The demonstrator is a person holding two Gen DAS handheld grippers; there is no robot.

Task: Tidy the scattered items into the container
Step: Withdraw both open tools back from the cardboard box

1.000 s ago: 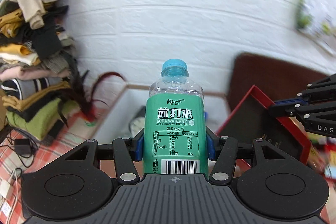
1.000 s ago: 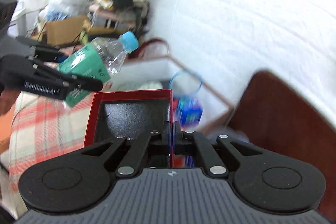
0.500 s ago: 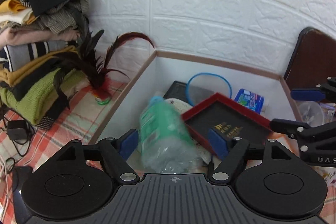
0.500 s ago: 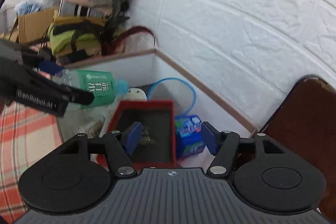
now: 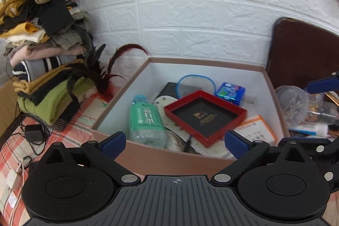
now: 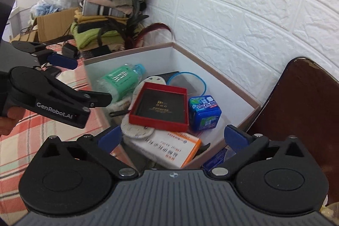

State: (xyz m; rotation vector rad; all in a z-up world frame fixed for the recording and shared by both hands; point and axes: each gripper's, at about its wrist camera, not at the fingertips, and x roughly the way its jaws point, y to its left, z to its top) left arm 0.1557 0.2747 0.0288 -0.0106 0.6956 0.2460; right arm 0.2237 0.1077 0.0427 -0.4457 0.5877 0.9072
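Note:
A brown-rimmed white box (image 5: 152, 155) (image 6: 214, 69) stands against the wall. In it lie a green soda water bottle (image 5: 146, 120) (image 6: 120, 77), a red tray with black inside (image 5: 203, 115) (image 6: 161, 107), a blue packet (image 5: 231, 91) (image 6: 204, 112), a blue ring (image 5: 196, 77) and an orange-edged white booklet (image 5: 256, 129) (image 6: 169, 149). My left gripper (image 5: 175, 142) is open and empty, just before the box's near wall. My right gripper (image 6: 171, 138) is open and empty above the box's right corner.
A pile of folded clothes (image 5: 40, 52) with dark feathers (image 5: 97, 73) stands left of the box on a plaid cloth (image 5: 70, 130). A dark wooden chair back (image 5: 300, 52) (image 6: 305, 111) is at the right. Clear containers and small bottles (image 5: 305, 107) sit right of the box.
My left gripper let go of the bottle and my right gripper let go of the red tray; both now lie in the box. Both grippers opened and drew back.

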